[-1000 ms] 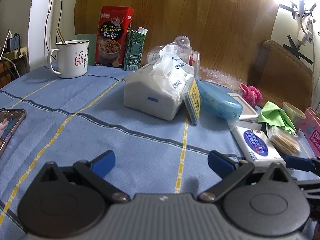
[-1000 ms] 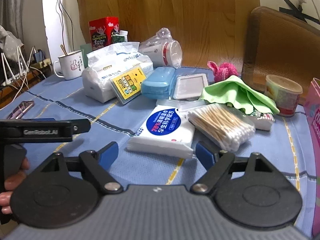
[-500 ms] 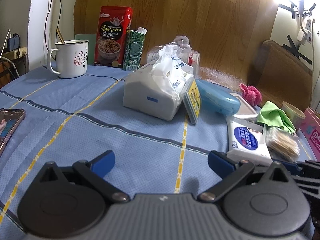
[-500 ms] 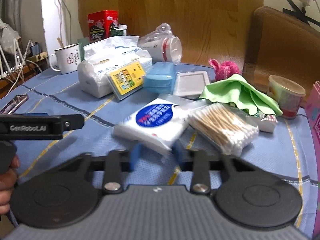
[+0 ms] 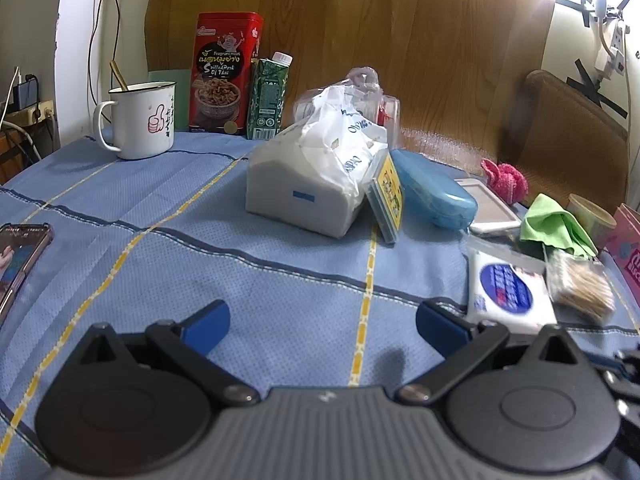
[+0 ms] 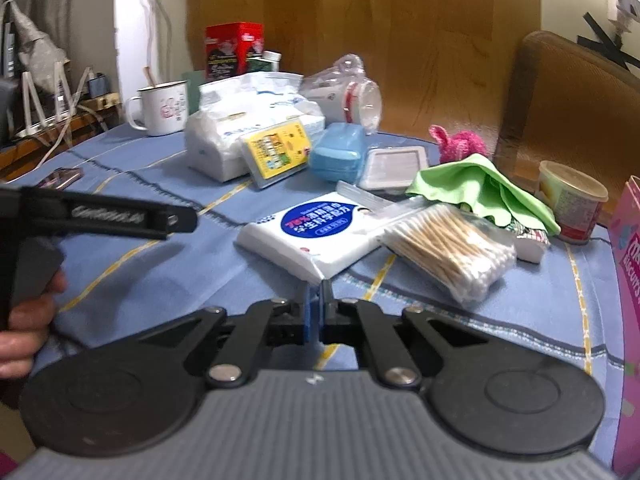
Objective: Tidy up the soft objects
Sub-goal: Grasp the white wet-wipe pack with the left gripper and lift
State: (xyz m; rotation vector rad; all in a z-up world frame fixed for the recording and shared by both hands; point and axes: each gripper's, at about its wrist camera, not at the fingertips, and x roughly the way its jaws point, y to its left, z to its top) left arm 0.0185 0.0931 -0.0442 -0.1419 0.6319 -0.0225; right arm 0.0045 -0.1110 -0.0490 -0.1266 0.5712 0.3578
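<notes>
on the table (image 5: 160, 240) our right gripper (image 6: 315, 312) fingers pinch the wet wipes pack (image 6: 316, 232) corner; our left gripper (image 5: 320, 320) fingers gape wide.

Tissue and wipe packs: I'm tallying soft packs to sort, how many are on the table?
2. The big tissue pack stands behind the yellow box; the wipes pack lies nearest, its corner in the right gripper. Others may be hidden.

White mug (image 5: 142, 120) stands beside red tin (image 5: 224, 76).
</notes>
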